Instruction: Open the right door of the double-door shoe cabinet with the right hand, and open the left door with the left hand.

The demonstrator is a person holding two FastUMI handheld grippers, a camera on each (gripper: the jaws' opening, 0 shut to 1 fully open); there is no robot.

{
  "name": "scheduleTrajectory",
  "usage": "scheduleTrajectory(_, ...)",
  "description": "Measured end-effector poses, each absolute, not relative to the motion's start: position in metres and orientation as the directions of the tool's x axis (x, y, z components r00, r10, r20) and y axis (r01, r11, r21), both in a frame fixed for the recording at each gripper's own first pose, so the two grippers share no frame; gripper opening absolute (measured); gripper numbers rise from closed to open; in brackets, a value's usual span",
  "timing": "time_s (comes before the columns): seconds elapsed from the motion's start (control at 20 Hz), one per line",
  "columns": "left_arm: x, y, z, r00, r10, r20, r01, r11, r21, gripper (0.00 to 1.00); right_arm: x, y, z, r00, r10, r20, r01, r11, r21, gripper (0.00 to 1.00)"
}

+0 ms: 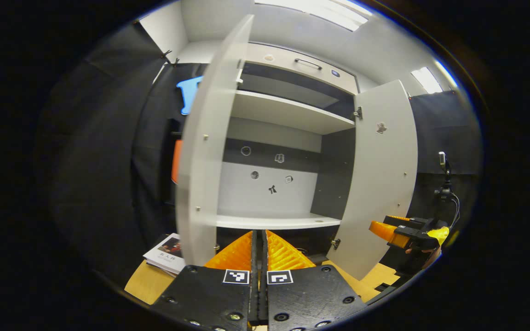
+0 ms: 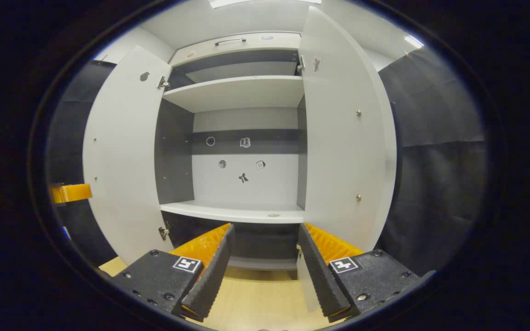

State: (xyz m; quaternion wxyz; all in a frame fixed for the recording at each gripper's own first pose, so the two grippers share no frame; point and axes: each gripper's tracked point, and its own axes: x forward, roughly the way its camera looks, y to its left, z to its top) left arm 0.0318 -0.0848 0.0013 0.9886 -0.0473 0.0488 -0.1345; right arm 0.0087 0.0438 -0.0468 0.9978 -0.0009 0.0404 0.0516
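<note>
Looking along the left hand-held gripper [image 1: 259, 243] in the left gripper view, we see its fingers pressed together with nothing between them, pointing at the open shoe cabinet [image 1: 288, 112] just ahead. The left door [image 1: 205, 151] stands edge-on just to the left of those fingers, swung well out; we cannot tell if it touches them. The right door [image 1: 382, 184] is swung open on the far side, and near its lower outer edge we see the right hand-held gripper [image 1: 400, 232] with a hand on it.

In the right gripper view the right hand-held gripper [image 2: 265, 262] has its fingers spread wide, holding nothing, aimed at the cabinet's middle. The right door [image 2: 343, 138] stands just beside the right-side finger; the left door [image 2: 124, 161] is open across from it, with part of the other gripper [image 2: 69, 193] past its outer edge.

Cabinet is pale with dark side panels and a dark band on the back wall; small stickers [image 2: 242, 158] sit on the back panel. Two shelves visible, a drawer handle [image 2: 230, 41] on top. Hinges show on both doors. Wooden floor [image 2: 256, 299] below. A booklet [image 1: 166, 253] lies by the left door's foot. A camera stand [image 1: 444, 184] rises at the far right.
</note>
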Motion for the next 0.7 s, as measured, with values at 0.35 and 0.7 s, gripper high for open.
scheduleTrajectory(0.35,0.079,-0.149,-0.003,0.975,-0.220,-0.040,0.216,0.971,-0.100,0.00,-0.006,0.036,-0.033,0.993,0.108,-0.041,-0.110,0.994,-0.027,0.87)
scheduleTrajectory(0.7,0.083,-0.156,0.000,0.987,-0.158,-0.037,0.157,0.987,-0.025,0.59,-0.010,0.026,-0.031,0.995,0.097,-0.028,-0.098,0.995,-0.024,0.87)
